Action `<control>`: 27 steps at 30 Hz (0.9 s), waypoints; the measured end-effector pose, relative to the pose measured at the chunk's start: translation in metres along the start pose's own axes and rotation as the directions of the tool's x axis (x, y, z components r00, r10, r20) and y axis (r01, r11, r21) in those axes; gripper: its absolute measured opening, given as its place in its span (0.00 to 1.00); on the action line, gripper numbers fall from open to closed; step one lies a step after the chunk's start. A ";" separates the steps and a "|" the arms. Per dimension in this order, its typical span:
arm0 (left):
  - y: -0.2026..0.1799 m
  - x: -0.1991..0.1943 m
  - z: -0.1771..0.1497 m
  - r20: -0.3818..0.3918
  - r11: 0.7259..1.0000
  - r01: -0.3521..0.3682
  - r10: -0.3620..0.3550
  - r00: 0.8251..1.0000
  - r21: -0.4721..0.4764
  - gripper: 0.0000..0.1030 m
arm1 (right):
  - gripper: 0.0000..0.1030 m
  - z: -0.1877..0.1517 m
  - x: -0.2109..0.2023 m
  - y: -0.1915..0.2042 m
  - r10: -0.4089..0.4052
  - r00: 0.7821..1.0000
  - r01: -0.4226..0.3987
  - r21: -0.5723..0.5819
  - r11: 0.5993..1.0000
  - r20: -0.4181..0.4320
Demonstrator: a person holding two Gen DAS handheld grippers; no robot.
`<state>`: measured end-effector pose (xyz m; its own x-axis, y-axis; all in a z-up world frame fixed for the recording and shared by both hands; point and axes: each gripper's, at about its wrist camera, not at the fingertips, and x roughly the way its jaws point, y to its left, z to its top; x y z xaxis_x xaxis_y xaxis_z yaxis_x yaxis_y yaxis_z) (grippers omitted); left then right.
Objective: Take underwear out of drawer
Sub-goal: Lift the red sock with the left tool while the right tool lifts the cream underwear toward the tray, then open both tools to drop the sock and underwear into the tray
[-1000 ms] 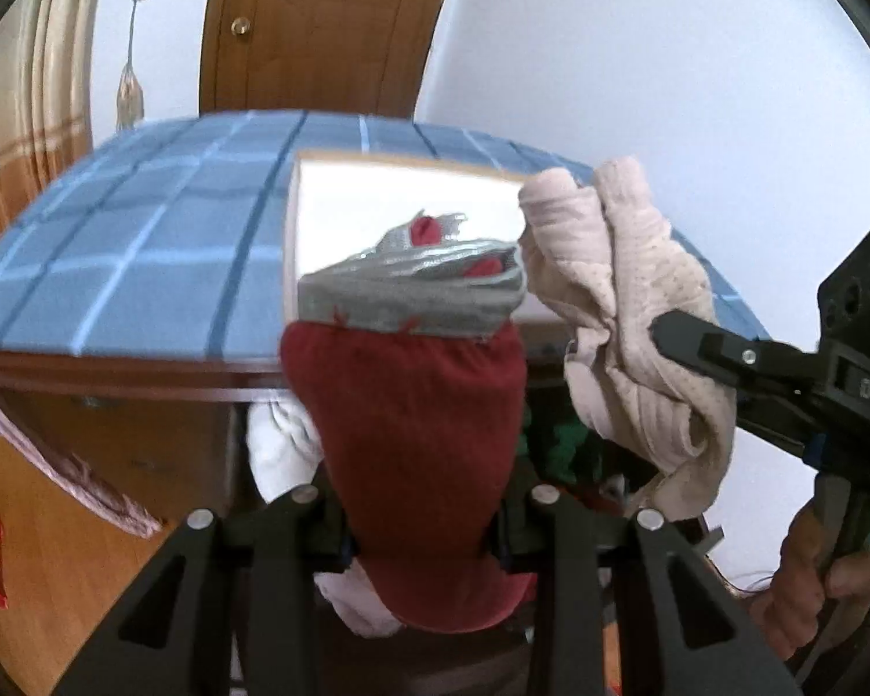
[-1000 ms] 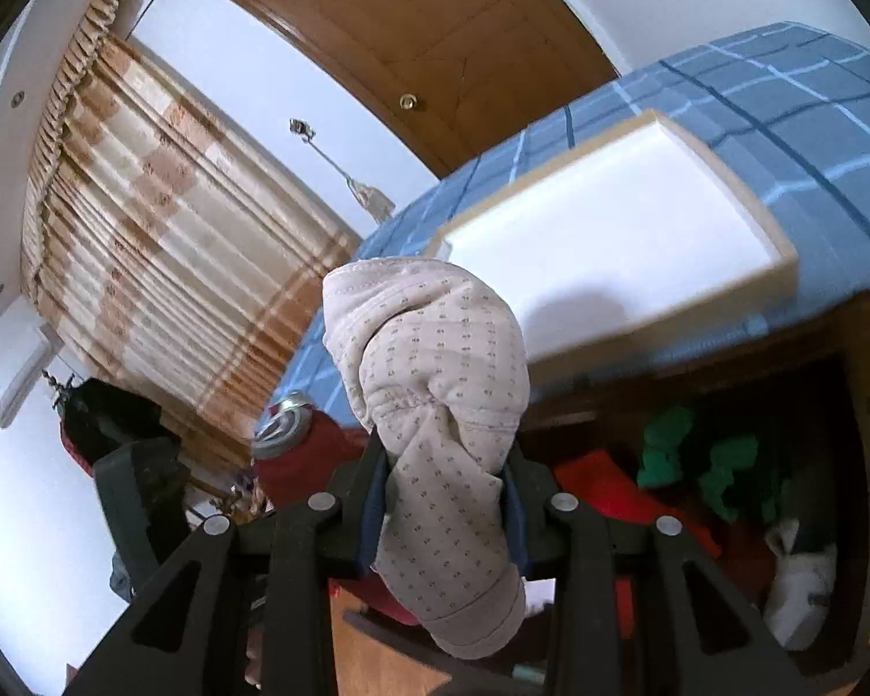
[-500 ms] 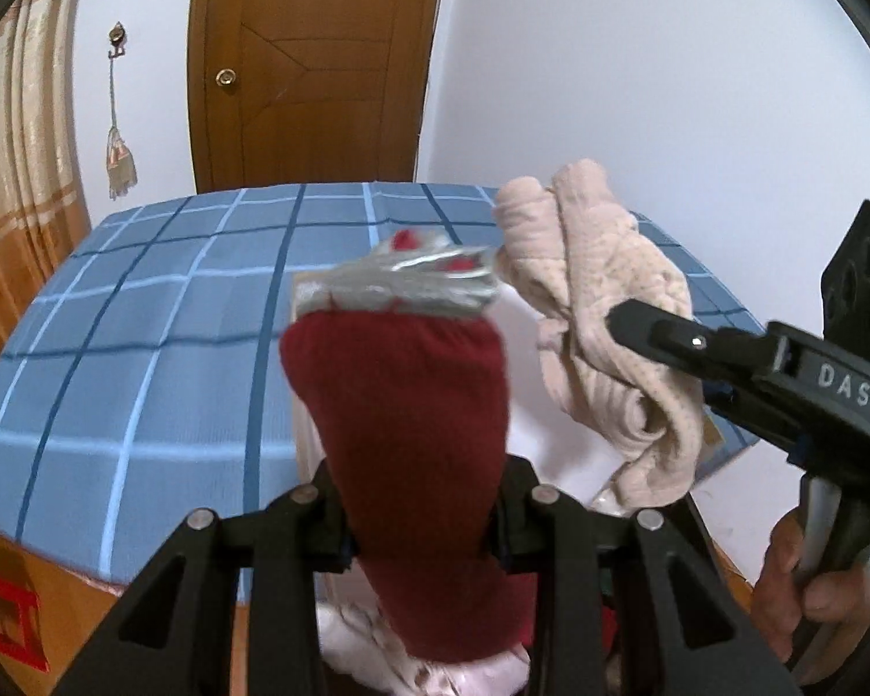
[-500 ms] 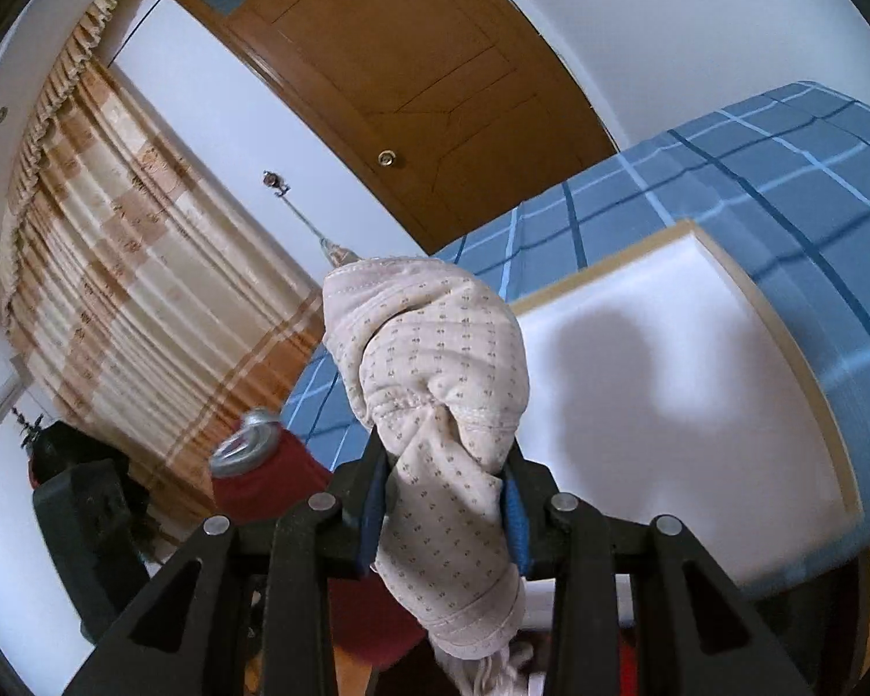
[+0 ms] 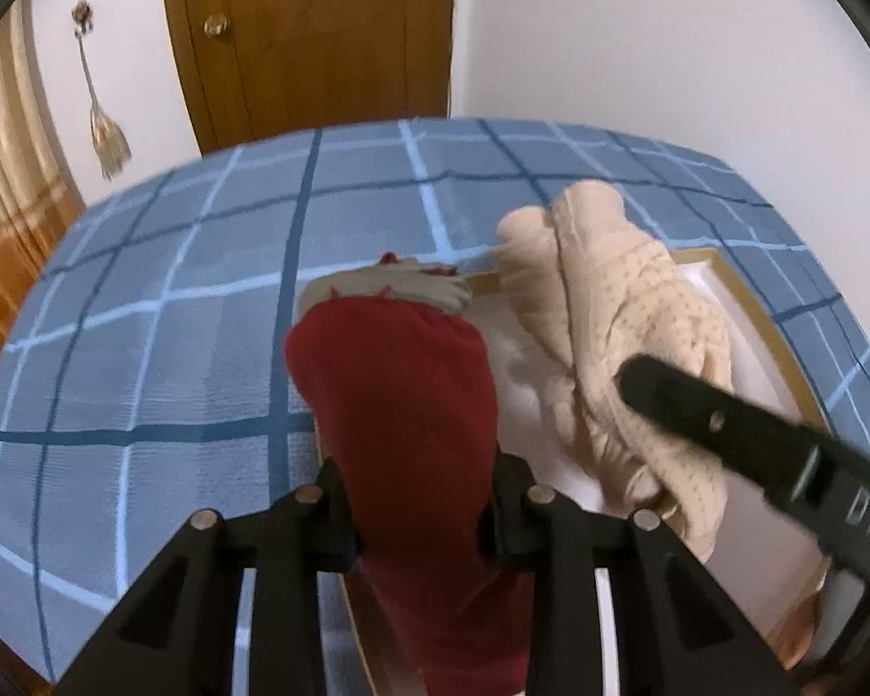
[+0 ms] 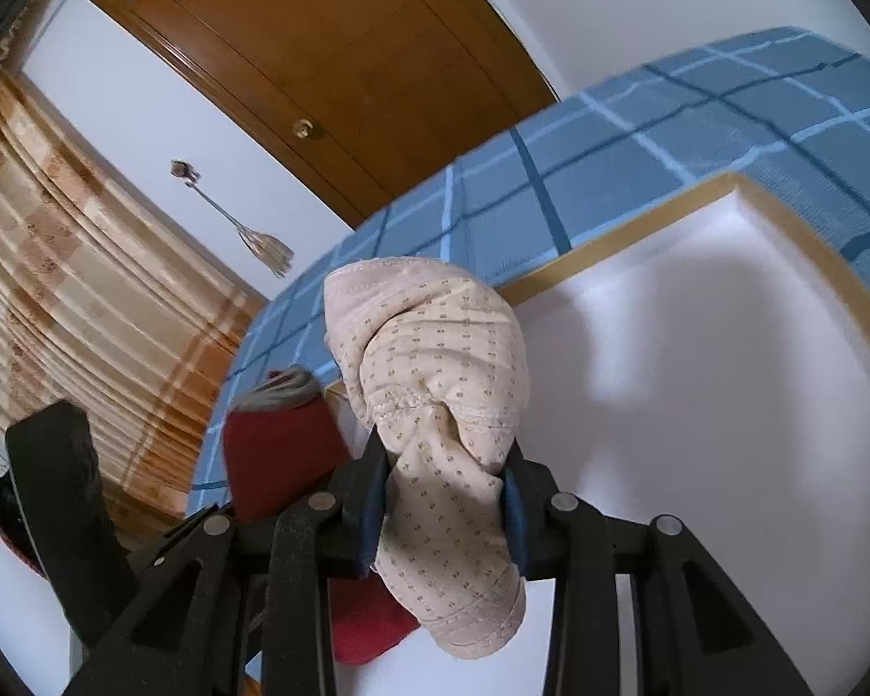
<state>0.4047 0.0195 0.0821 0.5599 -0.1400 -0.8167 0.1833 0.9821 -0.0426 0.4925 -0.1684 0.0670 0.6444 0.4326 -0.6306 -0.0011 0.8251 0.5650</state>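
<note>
Blue checked bedspread (image 5: 162, 359) spread across the bed, a shallow white tray (image 6: 725, 406) with a pale wooden rim lay on it, brown wooden door (image 5: 319, 40) behind (brass knob), striped tan curtain (image 6: 75, 301), tassel (image 5: 110, 142) hung on the white wall.

The only lettering I can read is on the right gripper (image 5: 626, 371), seen from the left wrist camera: pale capitals "DA" on its black body at the lower right edge, cut off by the frame. I can't make out any other text, label or number.
</note>
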 end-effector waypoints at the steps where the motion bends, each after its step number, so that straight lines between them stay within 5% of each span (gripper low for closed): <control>1: 0.002 0.004 0.001 -0.008 1.000 -0.001 0.001 1.000 -0.005 0.29 | 0.36 0.001 0.007 0.001 -0.012 1.000 0.012 0.005 1.000 -0.015; 12: -0.001 0.025 0.006 -0.029 0.998 -0.055 0.056 0.998 0.037 0.34 | 0.37 -0.002 0.045 0.005 0.000 0.994 0.007 0.062 0.998 -0.109; 16: -0.004 0.023 0.007 -0.022 0.997 -0.061 0.062 0.998 0.050 0.39 | 0.47 0.001 0.048 0.005 0.012 0.991 -0.003 0.068 0.998 -0.132; 20: -0.004 0.002 0.007 0.009 0.998 -0.056 0.056 0.998 0.004 0.70 | 0.70 0.002 0.032 0.004 0.061 0.994 -0.054 0.078 0.995 -0.086; 21: -0.005 -0.008 0.007 0.036 0.997 -0.077 0.077 0.996 -0.003 0.87 | 0.73 0.002 0.025 0.005 0.063 0.996 -0.059 0.072 0.996 -0.065; 23: -0.008 -0.032 0.003 0.120 0.989 -0.147 0.147 0.982 -0.012 0.99 | 0.75 0.002 0.007 0.005 0.085 0.996 -0.084 0.061 0.995 -0.023; 27: -0.016 -0.070 -0.011 0.214 0.987 -0.161 0.161 0.963 -0.017 0.99 | 0.74 -0.005 -0.035 0.004 0.107 0.992 -0.110 0.041 0.993 0.072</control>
<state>0.3538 0.0149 0.1338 0.7420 -0.0039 -0.6704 0.0770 0.9939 0.0795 0.4664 -0.1788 0.0885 0.6940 0.4909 -0.5267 -0.0407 0.7571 0.6520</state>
